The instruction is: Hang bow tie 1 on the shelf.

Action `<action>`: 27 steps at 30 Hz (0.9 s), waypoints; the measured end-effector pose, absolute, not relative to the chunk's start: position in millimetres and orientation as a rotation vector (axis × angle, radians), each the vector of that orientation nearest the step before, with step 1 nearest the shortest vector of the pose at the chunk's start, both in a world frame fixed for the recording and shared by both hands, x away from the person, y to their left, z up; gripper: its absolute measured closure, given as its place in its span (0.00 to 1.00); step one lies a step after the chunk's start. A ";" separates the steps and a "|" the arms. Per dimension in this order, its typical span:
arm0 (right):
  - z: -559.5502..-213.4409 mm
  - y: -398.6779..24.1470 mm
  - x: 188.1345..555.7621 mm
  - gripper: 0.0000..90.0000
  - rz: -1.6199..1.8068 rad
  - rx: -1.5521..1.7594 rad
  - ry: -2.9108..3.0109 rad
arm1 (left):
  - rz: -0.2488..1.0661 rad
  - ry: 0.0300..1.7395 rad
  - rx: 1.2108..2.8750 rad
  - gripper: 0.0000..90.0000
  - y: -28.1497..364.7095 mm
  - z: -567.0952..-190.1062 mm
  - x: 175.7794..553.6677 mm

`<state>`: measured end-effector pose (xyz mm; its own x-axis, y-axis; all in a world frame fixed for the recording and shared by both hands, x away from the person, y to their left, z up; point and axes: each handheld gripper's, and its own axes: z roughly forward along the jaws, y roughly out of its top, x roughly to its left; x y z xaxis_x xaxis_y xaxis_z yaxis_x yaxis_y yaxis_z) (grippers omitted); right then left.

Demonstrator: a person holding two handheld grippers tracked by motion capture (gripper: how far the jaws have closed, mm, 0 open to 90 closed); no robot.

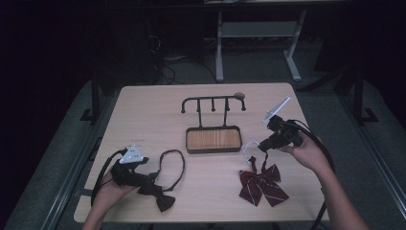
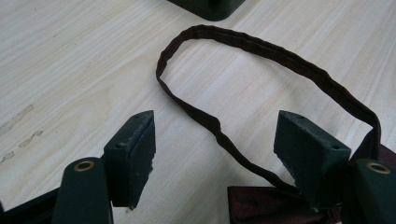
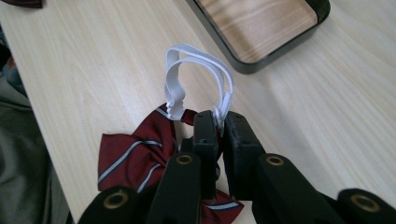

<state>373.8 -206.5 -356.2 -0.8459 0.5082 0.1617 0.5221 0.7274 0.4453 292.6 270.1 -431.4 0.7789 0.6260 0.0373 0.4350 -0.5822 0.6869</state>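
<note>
A red striped bow tie [image 1: 262,184] lies on the table at the right, its white elastic band [image 1: 248,147] lifted off the wood. My right gripper [image 1: 262,145] is shut on that band [image 3: 219,81], with the bow [image 3: 135,151] hanging just below the jaws. At the left lies a dark brown bow tie [image 1: 162,197] whose neck strap [image 1: 178,165] loops toward the stand. My left gripper [image 1: 143,184] rests beside it, open; in the left gripper view the strap [image 2: 261,51] runs between the fingers [image 2: 137,149] without being pinched, and the bow [image 2: 266,207] lies at the right jaw.
A black hook stand [image 1: 213,103] with a wood-lined tray base [image 1: 213,139] sits at the table's middle, behind both ties. The table's front edge is close under both hands. A white desk frame [image 1: 258,43] stands on the floor beyond the table.
</note>
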 end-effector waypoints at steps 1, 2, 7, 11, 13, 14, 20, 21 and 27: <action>-354.0 -205.8 373.0 0.93 -0.760 -0.858 -2.896 | 0.361 0.786 2.283 0.33 270.1 -431.4 292.6; -351.8 -205.2 372.3 0.93 -0.765 -0.850 -2.899 | 0.360 0.785 2.282 0.33 270.1 -431.4 292.6; -340.2 -201.6 369.7 0.93 -0.770 -0.820 -2.916 | 0.360 0.787 2.279 0.33 270.5 -431.1 292.5; -330.4 -199.1 367.9 0.93 -0.775 -0.802 -2.930 | 0.359 0.791 2.274 0.33 270.3 -431.2 292.4; -325.6 -198.2 366.9 0.93 -0.782 -0.798 -2.935 | 0.360 0.791 2.276 0.33 270.3 -431.3 292.4; -323.3 -198.1 366.6 0.93 -0.783 -0.795 -2.940 | 0.359 0.790 2.278 0.33 270.5 -431.3 292.5; -310.8 -197.4 366.4 0.93 -0.793 -0.789 -2.954 | 0.362 0.785 2.282 0.33 270.9 -430.7 292.4; -309.2 -197.1 366.6 0.93 -0.796 -0.787 -2.958 | 0.361 0.786 2.280 0.33 270.8 -430.7 292.4; -299.7 -193.5 367.4 0.93 -0.797 -0.777 -2.972 | 0.357 0.789 2.278 0.33 270.1 -431.1 292.1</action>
